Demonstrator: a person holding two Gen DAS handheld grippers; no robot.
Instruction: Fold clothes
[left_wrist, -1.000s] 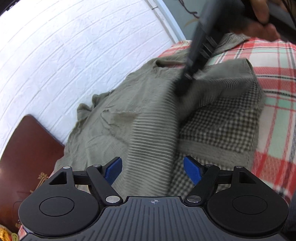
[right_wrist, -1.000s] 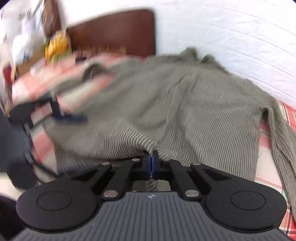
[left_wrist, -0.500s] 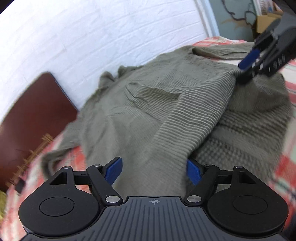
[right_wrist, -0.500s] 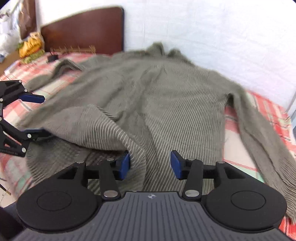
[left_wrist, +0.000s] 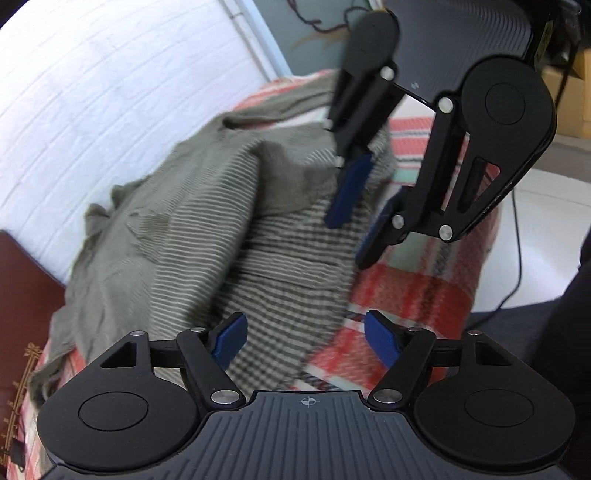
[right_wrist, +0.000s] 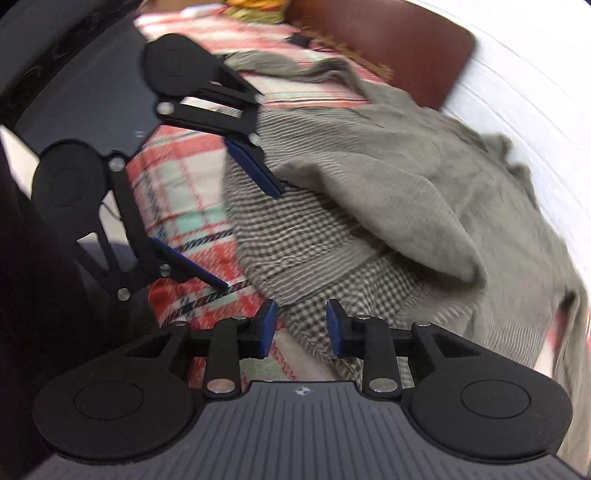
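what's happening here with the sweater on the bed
A person is folding an olive-green knit sweater on a bed with a red plaid blanket, using a handheld gripper in each hand. The sweater's lower part is turned over, showing a checked-looking inner side. Both the left gripper and the right gripper are open and hold nothing, poised by the hem near the bed's edge. The rest lies bunched toward the white wall.
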